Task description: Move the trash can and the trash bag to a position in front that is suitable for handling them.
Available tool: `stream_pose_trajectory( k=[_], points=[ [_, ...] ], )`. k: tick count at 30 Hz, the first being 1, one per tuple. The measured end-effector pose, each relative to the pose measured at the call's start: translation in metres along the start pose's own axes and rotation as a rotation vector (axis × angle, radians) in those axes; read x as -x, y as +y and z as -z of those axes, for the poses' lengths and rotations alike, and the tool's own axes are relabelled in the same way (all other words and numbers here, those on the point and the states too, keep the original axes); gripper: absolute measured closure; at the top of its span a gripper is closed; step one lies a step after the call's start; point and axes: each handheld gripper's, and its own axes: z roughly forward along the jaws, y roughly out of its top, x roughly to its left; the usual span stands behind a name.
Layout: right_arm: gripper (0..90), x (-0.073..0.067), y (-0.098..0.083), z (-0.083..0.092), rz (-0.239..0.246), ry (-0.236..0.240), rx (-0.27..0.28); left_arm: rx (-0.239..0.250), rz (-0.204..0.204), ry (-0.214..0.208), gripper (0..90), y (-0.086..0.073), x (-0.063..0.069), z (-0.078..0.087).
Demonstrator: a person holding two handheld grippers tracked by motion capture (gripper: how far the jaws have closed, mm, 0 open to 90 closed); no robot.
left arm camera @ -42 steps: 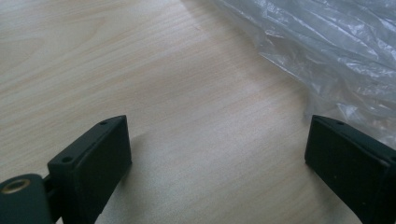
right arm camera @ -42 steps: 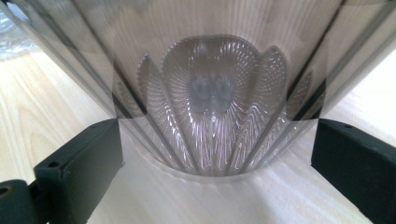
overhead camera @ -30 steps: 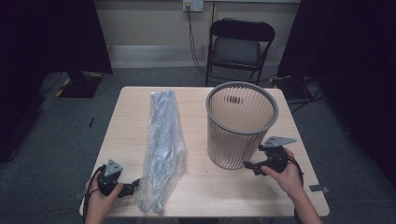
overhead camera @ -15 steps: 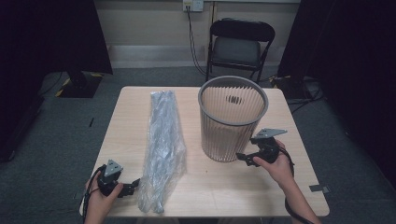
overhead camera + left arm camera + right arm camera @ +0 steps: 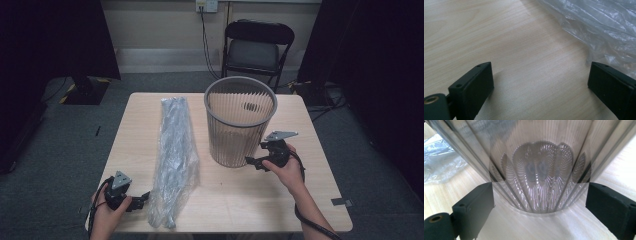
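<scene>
Though the slatted bin stands upright on the wooden surface in the high view, it looks light and thin-walled, likely to slide or tip if nudged low, so its rim seems the safest hold. Just right of the bin, the right gripper points at its base; well to the bin's left lies the long clear plastic bag, soft, slippery and crinkly, with the left gripper at its near end. Beyond the bin stand a folding chair and a grey floor.

In the left gripper view, the jaws are spread wide and empty, the bag's edge just beside one.

In the right gripper view, wide empty jaws flank the bin's foot
</scene>
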Motion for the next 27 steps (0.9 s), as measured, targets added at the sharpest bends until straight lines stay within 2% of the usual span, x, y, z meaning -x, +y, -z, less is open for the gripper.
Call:
stream_pose_trajectory(
  k=[10, 15, 27],
  points=[
    [9.0, -0.003, 0.014, -0.011, 0.01, -0.001, -0.011, -0.001, -0.001, -0.004, 4.9, 0.0, 0.0, 0.0],
    [12.4, -0.003, 0.019, -0.013, 0.05, -0.011, -0.049, -0.001, -0.002, -0.003, 4.8, 0.0, 0.0, 0.0],
    [13.1, -0.006, 0.025, -0.022, 0.05, -0.018, -0.051, -0.001, -0.001, -0.008, 4.5, 0.0, 0.001, 0.0]
  ],
)
